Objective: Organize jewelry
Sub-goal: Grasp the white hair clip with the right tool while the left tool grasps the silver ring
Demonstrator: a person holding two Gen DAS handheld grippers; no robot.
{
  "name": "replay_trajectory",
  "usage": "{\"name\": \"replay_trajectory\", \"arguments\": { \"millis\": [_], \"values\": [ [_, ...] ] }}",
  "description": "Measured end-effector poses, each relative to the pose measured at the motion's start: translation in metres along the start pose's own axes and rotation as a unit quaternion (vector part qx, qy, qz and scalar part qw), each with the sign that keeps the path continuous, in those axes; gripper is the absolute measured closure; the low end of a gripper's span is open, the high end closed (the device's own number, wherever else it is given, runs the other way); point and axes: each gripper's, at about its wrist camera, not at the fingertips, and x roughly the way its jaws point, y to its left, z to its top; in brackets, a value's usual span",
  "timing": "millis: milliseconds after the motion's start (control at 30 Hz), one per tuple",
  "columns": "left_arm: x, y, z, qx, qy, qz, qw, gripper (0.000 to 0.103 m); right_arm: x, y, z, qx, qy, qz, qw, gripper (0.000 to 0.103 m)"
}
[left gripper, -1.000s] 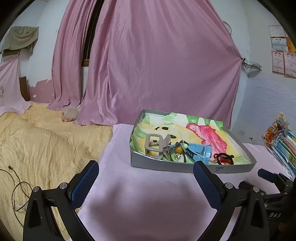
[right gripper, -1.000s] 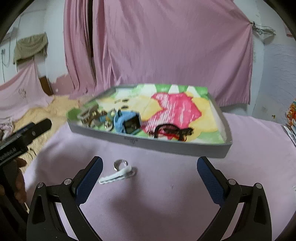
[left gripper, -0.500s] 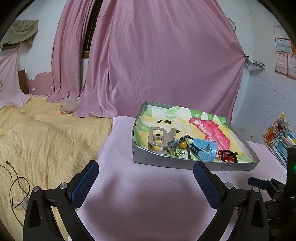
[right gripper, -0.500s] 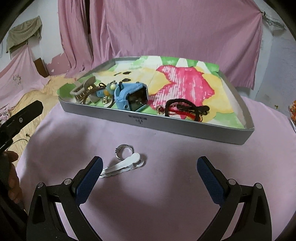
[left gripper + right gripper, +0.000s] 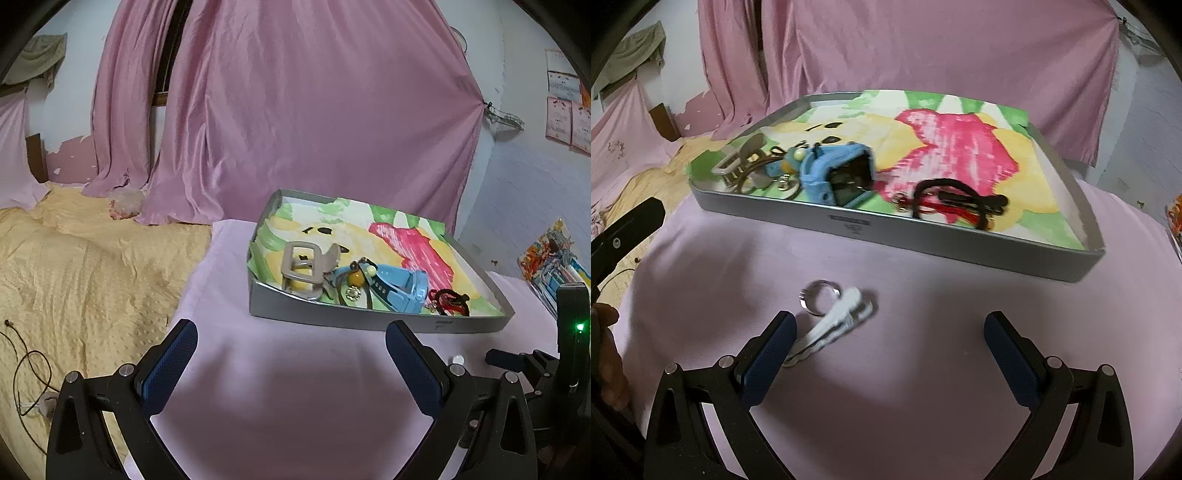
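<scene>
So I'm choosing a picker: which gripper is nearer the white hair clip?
Right. The right gripper hovers open just over the white hair clip; the left gripper, also open, sits off to its left.

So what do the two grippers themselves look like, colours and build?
Both match: the left gripper and right gripper have black angular frames with silver bolts, and each finger carries a blue textured pad. The left view also shows a black unit with a green light on the right gripper.
</scene>
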Motion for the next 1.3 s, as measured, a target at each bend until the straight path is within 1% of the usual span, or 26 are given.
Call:
{"name": "replay_trajectory", "arguments": {
  "millis": [300, 533, 600, 700, 767, 833, 967, 1067, 1100, 1167, 1233, 1300],
  "values": [
    [0.004, -0.022, -0.002, 0.036, 0.025, -0.019, 0.9989, 0.001, 0.000, -0.026, -0.001, 0.011, 0.002, -0.009, 1.000, 0.003],
    [0.010, -0.041, -0.006, 0.062, 0.052, -0.041, 0.9959, 0.001, 0.001, -0.039, -0.002, 0.002, 0.001, -0.002, 1.000, 0.004],
    [0.012, -0.046, -0.007, 0.068, 0.060, -0.050, 0.9946, 0.001, -0.001, -0.042, -0.002, -0.001, 0.000, 0.003, 1.000, 0.005],
    [0.014, -0.055, -0.009, 0.079, 0.070, -0.059, 0.9927, 0.001, -0.001, -0.045, -0.002, -0.009, -0.004, 0.012, 1.000, 0.013],
    [0.016, -0.062, -0.011, 0.087, 0.076, -0.064, 0.9913, 0.001, -0.003, -0.046, -0.001, -0.018, -0.008, 0.019, 1.000, 0.027],
    [0.017, -0.067, -0.013, 0.095, 0.082, -0.069, 0.9898, 0.001, -0.003, -0.048, 0.001, -0.025, -0.011, 0.025, 0.999, 0.034],
    [0.021, -0.077, -0.017, 0.111, 0.095, -0.076, 0.9864, 0.010, -0.004, -0.052, 0.001, -0.038, -0.013, 0.038, 0.998, 0.045],
    [0.025, -0.083, -0.019, 0.118, 0.103, -0.078, 0.9845, 0.015, -0.006, -0.055, 0.000, -0.045, -0.015, 0.053, 0.997, 0.049],
    [0.026, -0.085, -0.020, 0.121, 0.106, -0.080, 0.9838, 0.017, -0.006, -0.056, 0.000, -0.046, -0.015, 0.059, 0.997, 0.050],
    [0.028, -0.090, -0.021, 0.127, 0.113, -0.084, 0.9818, 0.022, -0.007, -0.058, 0.000, -0.051, -0.016, 0.065, 0.996, 0.063],
    [0.030, -0.094, -0.022, 0.133, 0.118, -0.088, 0.9802, 0.027, -0.007, -0.058, 0.001, -0.057, -0.016, 0.071, 0.996, 0.069],
    [0.032, -0.098, -0.023, 0.138, 0.122, -0.091, 0.9787, 0.033, -0.008, -0.058, 0.001, -0.061, -0.015, 0.080, 0.995, 0.071]
  ]
}}
